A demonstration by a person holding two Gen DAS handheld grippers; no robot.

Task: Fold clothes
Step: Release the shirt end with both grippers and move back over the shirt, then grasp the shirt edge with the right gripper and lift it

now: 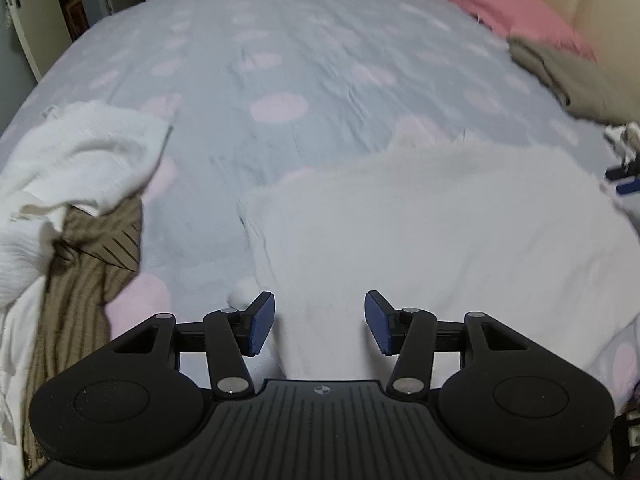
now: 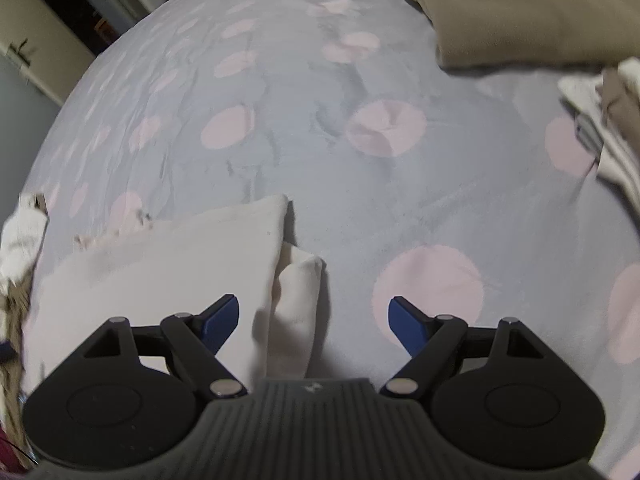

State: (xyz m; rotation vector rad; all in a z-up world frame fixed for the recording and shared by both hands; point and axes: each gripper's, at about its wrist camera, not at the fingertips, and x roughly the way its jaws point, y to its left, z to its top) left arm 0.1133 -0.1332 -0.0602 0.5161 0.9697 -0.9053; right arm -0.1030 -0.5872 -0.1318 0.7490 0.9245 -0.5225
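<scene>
A pale white garment [image 1: 440, 232] lies spread flat on the grey bedsheet with pink dots [image 1: 280, 60]. My left gripper [image 1: 319, 322] hovers open over its near edge, nothing between the blue pads. In the right wrist view the same garment [image 2: 160, 264] shows as a folded slab with a loose flap [image 2: 298, 300] sticking out at its right side. My right gripper [image 2: 313, 322] is open just above that flap, its left finger over the garment and its right finger over bare sheet. The right gripper's blue tips [image 1: 624, 178] peek in at the left view's right edge.
A heap of white cloth [image 1: 72, 160] and brown striped cloth [image 1: 88, 272] sits at the left. A folded olive-brown garment [image 2: 532, 12] and a small folded stack [image 2: 608, 120] lie at the right. A pink pillow [image 1: 500, 4] rests against the headboard. A door [image 1: 28, 20] stands beyond the bed.
</scene>
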